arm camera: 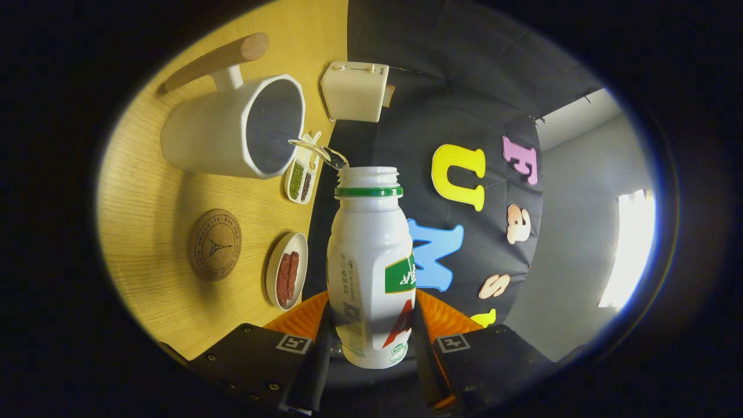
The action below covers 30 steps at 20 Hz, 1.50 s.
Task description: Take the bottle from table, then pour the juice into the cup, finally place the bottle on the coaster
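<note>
My gripper (371, 325) is shut on a white plastic bottle (370, 261) with a green neck ring and no cap, both fingers pressing its lower body. The whole view is rolled sideways, so the bottle is tipped toward the cup. A thin clear stream (318, 152) runs from the bottle's mouth into the open top of a white cup (232, 130) with a wooden handle, which stands on the wooden table (151, 220). A round cork coaster (214, 244) lies on the table beside the cup, bare, nearer to my fingers.
A small white dish with red-brown strips (286, 277) sits between the coaster and the bottle. A narrow divided tray of green and dark bits (302, 177) lies by the cup's rim. A cream box-shaped appliance (355, 91) stands beyond the cup against the black cloth wall.
</note>
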Each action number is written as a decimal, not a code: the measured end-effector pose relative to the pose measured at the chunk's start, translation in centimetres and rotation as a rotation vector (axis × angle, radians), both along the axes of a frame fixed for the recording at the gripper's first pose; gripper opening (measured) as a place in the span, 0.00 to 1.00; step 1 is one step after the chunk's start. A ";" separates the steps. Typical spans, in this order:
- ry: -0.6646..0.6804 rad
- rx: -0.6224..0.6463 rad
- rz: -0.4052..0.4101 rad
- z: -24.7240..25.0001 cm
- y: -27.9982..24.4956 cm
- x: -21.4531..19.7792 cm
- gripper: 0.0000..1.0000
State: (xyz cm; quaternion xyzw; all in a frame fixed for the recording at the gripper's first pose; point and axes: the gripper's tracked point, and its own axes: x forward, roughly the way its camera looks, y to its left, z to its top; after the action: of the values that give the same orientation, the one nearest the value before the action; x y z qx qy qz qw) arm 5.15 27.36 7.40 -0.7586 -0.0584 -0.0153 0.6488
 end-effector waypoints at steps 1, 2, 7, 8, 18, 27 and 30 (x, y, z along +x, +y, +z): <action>-0.001 -0.005 -0.001 0.0 0.0 0.0 0.63; 0.000 -0.007 -0.002 0.0 0.0 0.1 0.64; 0.000 -0.013 -0.007 0.2 -0.1 0.1 0.63; -0.002 -0.016 -0.007 0.4 0.0 0.2 0.63; -0.015 -0.038 -0.004 0.8 0.0 0.2 0.64; -0.026 -0.059 0.000 1.2 0.1 0.2 0.64; -0.027 -0.068 0.001 1.3 0.1 0.2 0.64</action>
State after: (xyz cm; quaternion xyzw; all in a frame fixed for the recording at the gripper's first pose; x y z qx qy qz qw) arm 5.37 27.45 8.70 -0.7800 -0.0681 -0.0234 0.6216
